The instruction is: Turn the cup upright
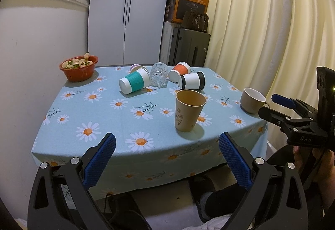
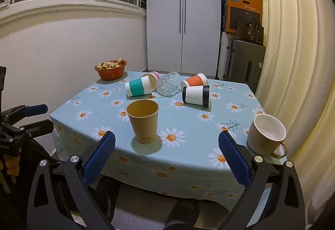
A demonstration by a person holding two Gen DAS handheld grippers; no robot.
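Several cups lie on their sides at the back of the table: a teal-banded cup point(image 1: 135, 83) point(image 2: 139, 88), a pink cup point(image 1: 135, 67) point(image 2: 154, 75), a clear glass point(image 1: 159, 77) point(image 2: 167, 84), an orange cup point(image 1: 179, 71) point(image 2: 194, 81) and a black-and-white cup point(image 1: 191, 81) point(image 2: 196, 95). A tan paper cup point(image 1: 188, 114) point(image 2: 143, 123) and a beige mug point(image 1: 252, 100) point(image 2: 266, 134) stand upright. My left gripper point(image 1: 167, 152) is open and empty at the near table edge. My right gripper point(image 2: 167, 152) is open and empty, also shown in the left view point(image 1: 278, 108).
An orange bowl of fruit point(image 1: 79, 68) point(image 2: 111, 69) sits at the back left corner. The daisy tablecloth point(image 1: 104, 121) point(image 2: 188, 125) covers the table. A wall is to the left, curtains point(image 1: 261, 31) to the right, a cupboard and suitcase point(image 1: 188, 46) behind.
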